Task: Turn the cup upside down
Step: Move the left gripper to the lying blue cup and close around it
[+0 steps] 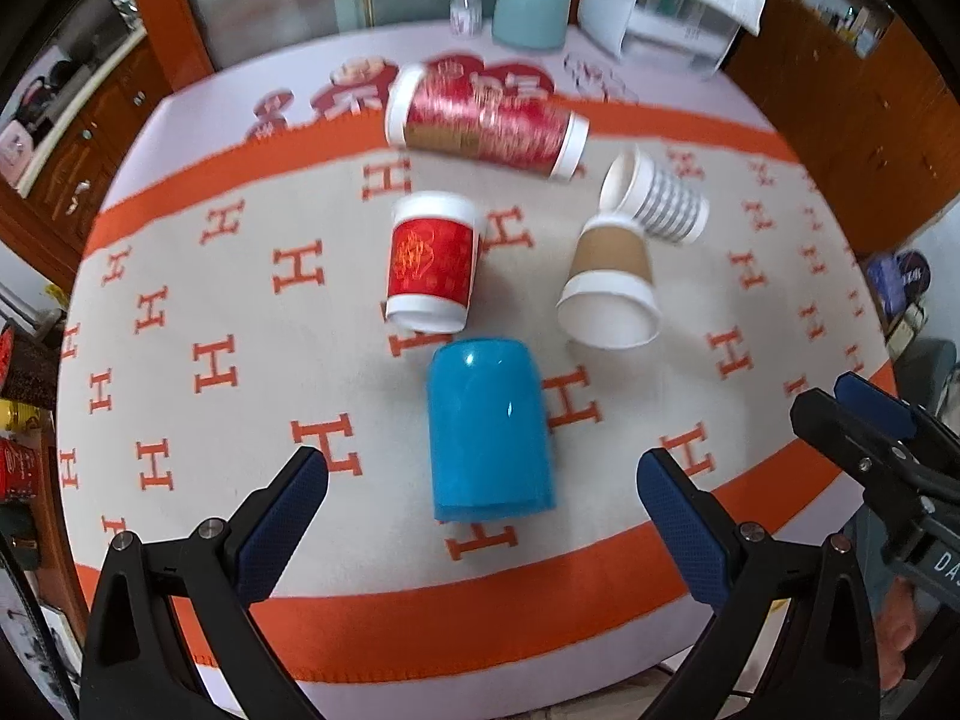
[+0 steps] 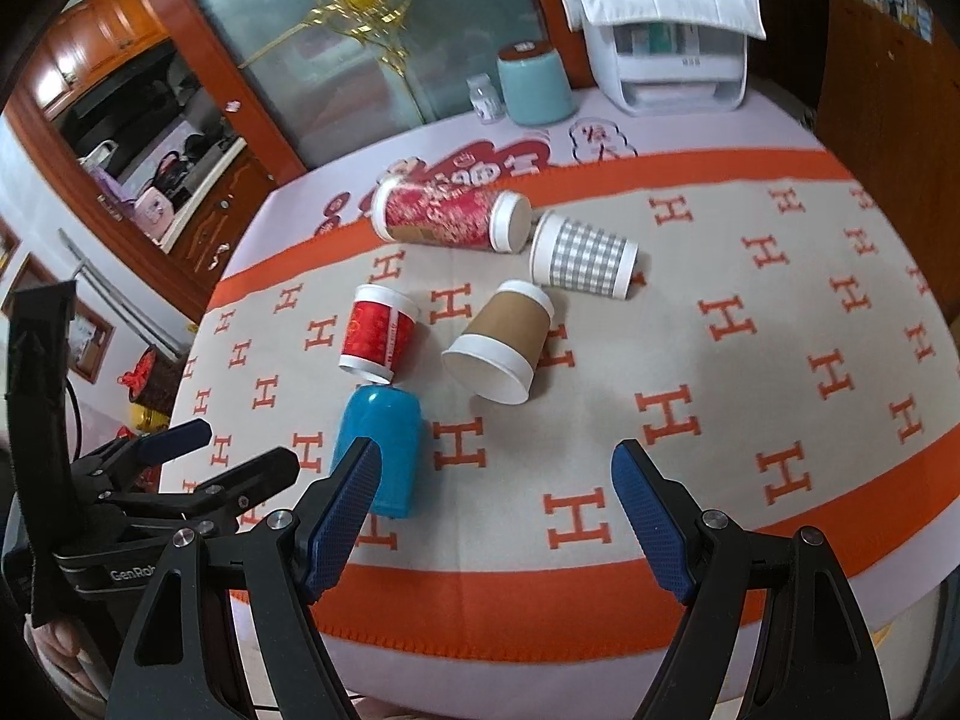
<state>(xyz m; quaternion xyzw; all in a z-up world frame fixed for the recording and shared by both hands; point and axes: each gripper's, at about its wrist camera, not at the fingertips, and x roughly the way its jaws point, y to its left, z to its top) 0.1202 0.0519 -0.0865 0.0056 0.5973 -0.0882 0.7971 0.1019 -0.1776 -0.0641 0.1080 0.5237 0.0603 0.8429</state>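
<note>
Several cups lie on their sides on the orange-and-beige H-pattern cloth [image 1: 180, 312]. A blue plastic cup [image 1: 487, 432] lies nearest, between and just beyond my left gripper's [image 1: 480, 474] open fingers; it also shows in the right wrist view [image 2: 384, 450]. Behind it lie a short red cup [image 1: 432, 264], a brown paper cup [image 1: 612, 282], a grey checked cup [image 1: 660, 198] and a tall red cup [image 1: 486, 120]. My right gripper [image 2: 498, 468] is open and empty, to the right of the blue cup, above the cloth.
At the table's far edge stand a teal canister [image 1: 531, 6], a small white bottle [image 1: 467, 9] and a white appliance [image 1: 666, 6]. Wooden cabinets and a glass door surround the table. The right gripper shows at the right edge of the left wrist view [image 1: 864, 414].
</note>
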